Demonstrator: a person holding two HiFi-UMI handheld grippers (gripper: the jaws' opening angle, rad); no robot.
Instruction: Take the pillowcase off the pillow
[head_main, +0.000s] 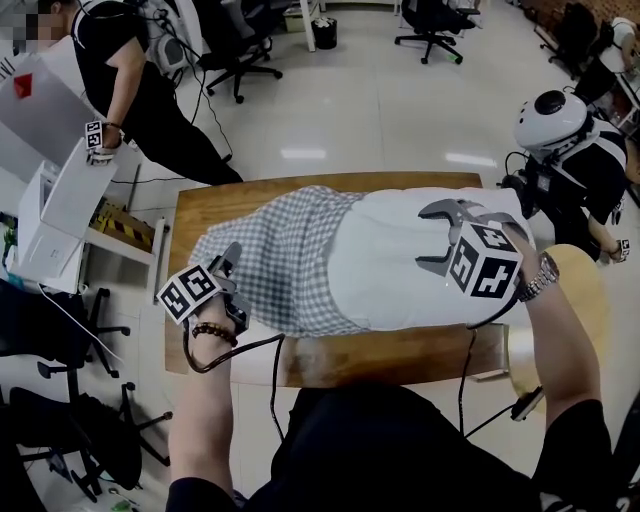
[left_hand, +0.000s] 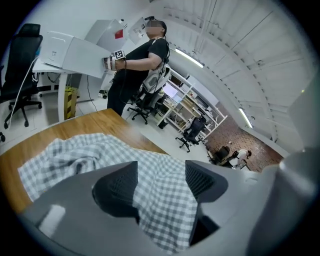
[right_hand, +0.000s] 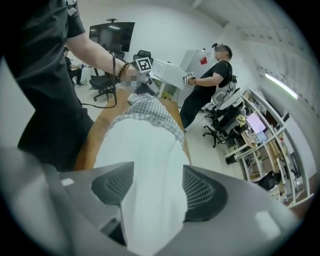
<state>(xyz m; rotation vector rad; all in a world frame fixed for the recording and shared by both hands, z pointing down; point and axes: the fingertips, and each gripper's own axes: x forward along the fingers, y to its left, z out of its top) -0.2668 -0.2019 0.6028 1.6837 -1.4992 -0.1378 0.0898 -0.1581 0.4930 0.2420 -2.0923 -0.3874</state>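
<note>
From where I stand the job looks about half done: the white pillow (head_main: 400, 260) lies lengthwise on the wooden surface (head_main: 400, 352), its right half bare, while the grey checked pillowcase (head_main: 285, 255) is bunched and rumpled over its left half, with loose cloth spilling toward the left end of the surface. Neither tool has a grip just now. The left gripper (head_main: 230, 262) sits at the near left edge of the bunched cloth with its jaws well apart; a fold of the checked fabric lies in the gap between them, but the pads are not pressing on it. The right gripper (head_main: 440, 238) hangs over the bare right part of the pillow, pointing down at it, jaws spread wide as well, with the white pillow filling the space between them and nothing clamped (two other people are busy at their own stations in the room, well clear of this). I'd read this as a pause between pulls, a moment for taking a fresh hold rather than for drawing the cover off. The next move, to my mind, calls for the right jaws to close on the bare pillow and hold it fast, while the left jaws take a good pinch of the checked cloth and draw it away to the left, off the end of the pillow. The cloth is slack and heaped, so a shallow pinch may slip, and an unheld pillow would likely just slide along with the case.
</note>
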